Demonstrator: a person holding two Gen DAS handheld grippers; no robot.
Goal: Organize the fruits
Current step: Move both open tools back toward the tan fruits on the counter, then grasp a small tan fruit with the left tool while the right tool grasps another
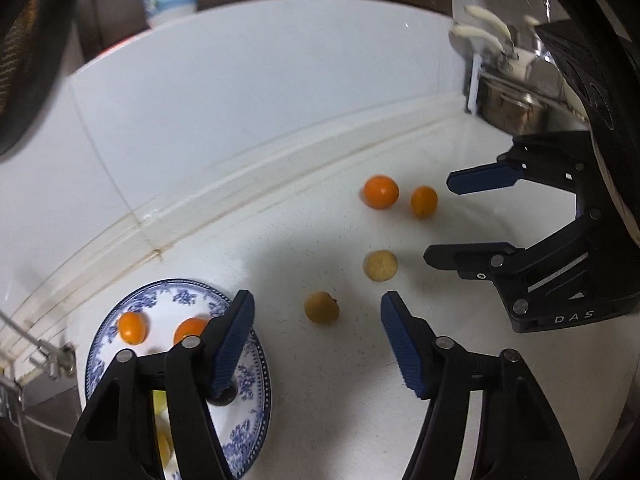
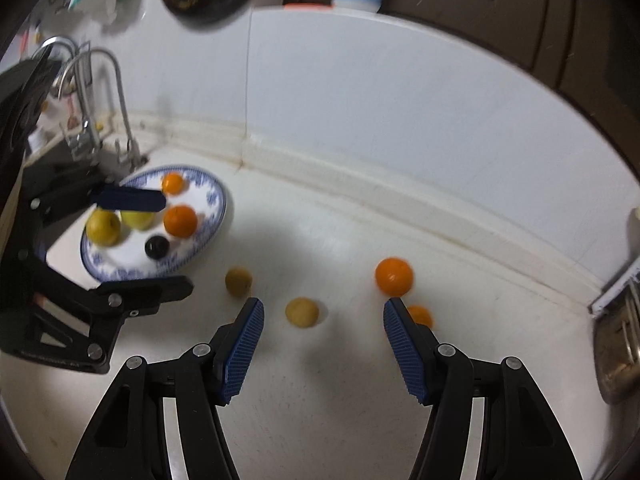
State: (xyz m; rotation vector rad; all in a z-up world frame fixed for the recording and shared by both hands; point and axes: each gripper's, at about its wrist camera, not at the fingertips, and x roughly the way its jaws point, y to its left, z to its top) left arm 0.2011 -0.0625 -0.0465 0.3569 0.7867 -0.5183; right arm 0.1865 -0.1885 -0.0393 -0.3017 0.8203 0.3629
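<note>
Left wrist view: left gripper (image 1: 318, 340) fingers spread, empty, above the table (image 1: 320, 400); a tan fruit (image 1: 321, 307) lies between the fingertips.
Plate: blue-patterned plate (image 1: 256, 380) at left holds two orange fruits (image 1: 133, 327); four fruits lie loose on the table.
Right wrist view: right gripper (image 2: 323, 338) fingers spread, empty; second tan fruit (image 2: 302, 312) between the fingertips, a large orange fruit (image 2: 394, 276) just beyond the right finger.
Step in hand (judged): each gripper lines up on its own tan fruit.
Technique: centre the fruit between the pads, lower near the table, close gently; round fruit rolls if one pad touches first.
</note>
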